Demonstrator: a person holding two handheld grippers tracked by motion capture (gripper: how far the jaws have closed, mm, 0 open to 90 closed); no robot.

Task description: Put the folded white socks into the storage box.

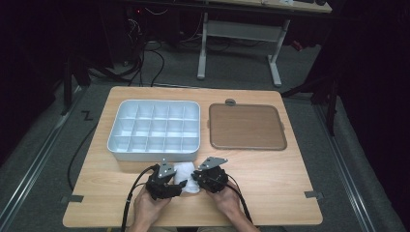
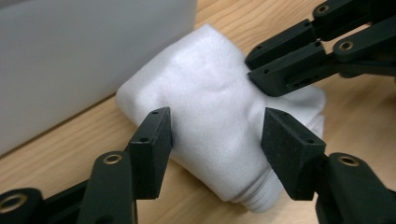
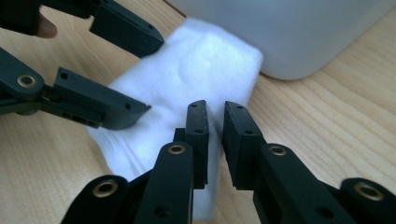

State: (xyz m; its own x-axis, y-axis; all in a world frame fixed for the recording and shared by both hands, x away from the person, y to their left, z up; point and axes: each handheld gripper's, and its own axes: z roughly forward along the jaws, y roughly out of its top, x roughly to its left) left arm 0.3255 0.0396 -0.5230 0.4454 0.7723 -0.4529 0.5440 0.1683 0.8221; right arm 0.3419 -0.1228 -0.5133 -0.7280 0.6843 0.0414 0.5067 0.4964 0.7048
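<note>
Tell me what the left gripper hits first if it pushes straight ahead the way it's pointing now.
Most likely the folded white cloth: it already lies between the open jaws of the left gripper. Just beyond it are the right gripper and, to the side, the white tray's wall; depth there is unclear.

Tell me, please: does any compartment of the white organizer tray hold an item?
No. In the high view, every compartment of the white organizer tray is bare, and the white cloth lies on the table in front of it.

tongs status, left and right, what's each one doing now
left tongs: open, straddling the white cloth, not pinching it.
right tongs: closed, pinching a fold of the white cloth.
</note>
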